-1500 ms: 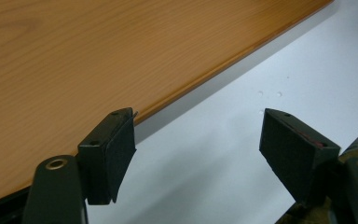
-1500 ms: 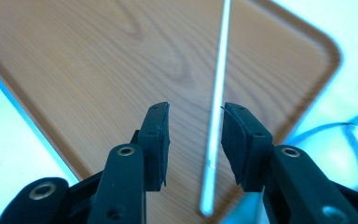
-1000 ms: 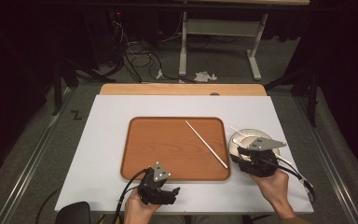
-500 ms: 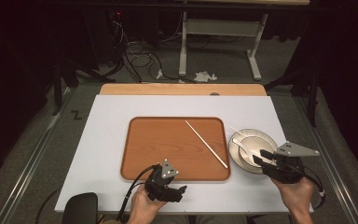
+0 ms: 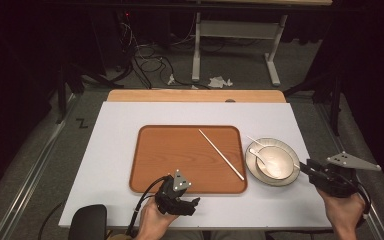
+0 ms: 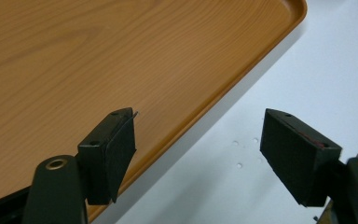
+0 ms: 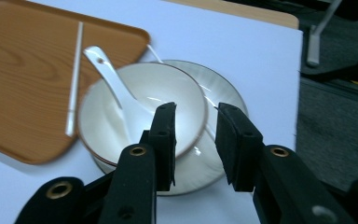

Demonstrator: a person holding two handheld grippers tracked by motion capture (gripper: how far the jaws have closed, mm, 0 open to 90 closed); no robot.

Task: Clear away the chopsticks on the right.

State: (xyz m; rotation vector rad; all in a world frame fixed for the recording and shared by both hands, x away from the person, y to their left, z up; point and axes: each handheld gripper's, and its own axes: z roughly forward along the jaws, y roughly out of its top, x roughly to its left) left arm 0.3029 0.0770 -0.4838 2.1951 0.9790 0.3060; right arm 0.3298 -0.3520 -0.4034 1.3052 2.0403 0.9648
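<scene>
The white bowl [image 7: 140, 109] (spoon [image 7: 114, 88] inside, plate [image 7: 214, 121] beneath) sat beside the tray [image 5: 180, 155] on the surface, just ahead of the right claw [image 7: 196, 112], whose jaws stood slightly parted, holding nothing.

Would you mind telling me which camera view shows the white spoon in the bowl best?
The right gripper view: the spoon is close, its handle leaning out over the bowl's rim. The high view shows it small in the bowl. The left gripper view faces the tray.
</scene>
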